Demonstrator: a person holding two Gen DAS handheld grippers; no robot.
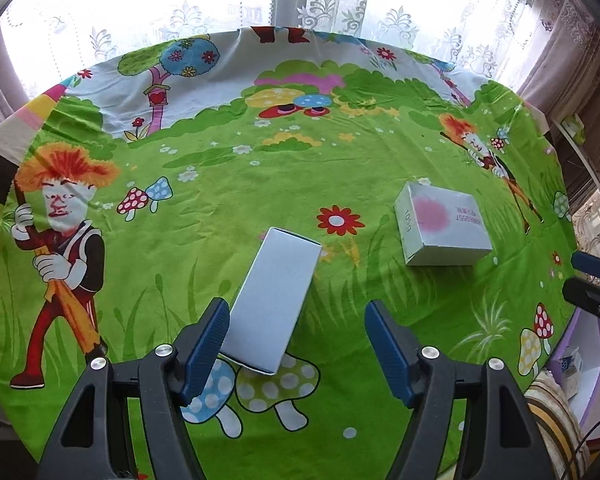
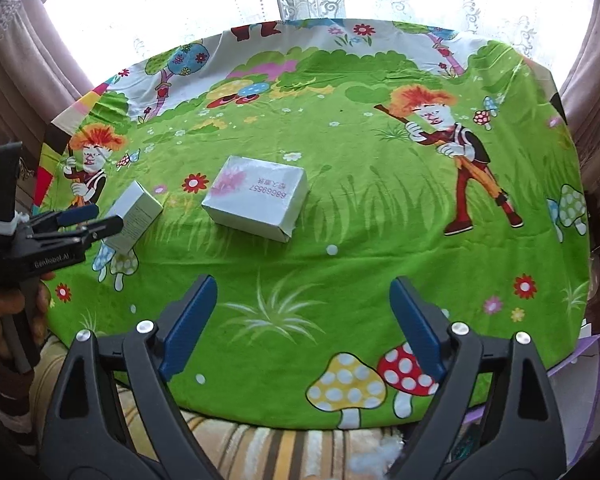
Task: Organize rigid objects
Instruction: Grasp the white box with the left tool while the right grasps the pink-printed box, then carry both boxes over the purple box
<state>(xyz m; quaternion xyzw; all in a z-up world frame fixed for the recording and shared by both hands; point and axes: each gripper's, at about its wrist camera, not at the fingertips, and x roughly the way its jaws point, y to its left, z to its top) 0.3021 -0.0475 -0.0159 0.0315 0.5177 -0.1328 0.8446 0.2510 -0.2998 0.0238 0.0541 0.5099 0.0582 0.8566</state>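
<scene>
Bright green cloth [image 1: 260, 184] covers the surface. Left tongs [image 1: 296, 336] gape around the long white box [image 1: 274, 300], not squeezing yet. Right tongs [image 2: 302, 324] gape empty, near the flat box [image 2: 256, 200]. Next: squeeze, lift.

A cartoon-print tablecloth [image 2: 340, 240] carries 2 boxes: tall box [image 1: 274, 300], flat box [image 2: 256, 200].

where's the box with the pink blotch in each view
Left wrist: box with the pink blotch lies right of centre, beyond the open left claw.
Right wrist: same box lies left of centre.
Shared landmark: the red flower printed just left of it.
</scene>
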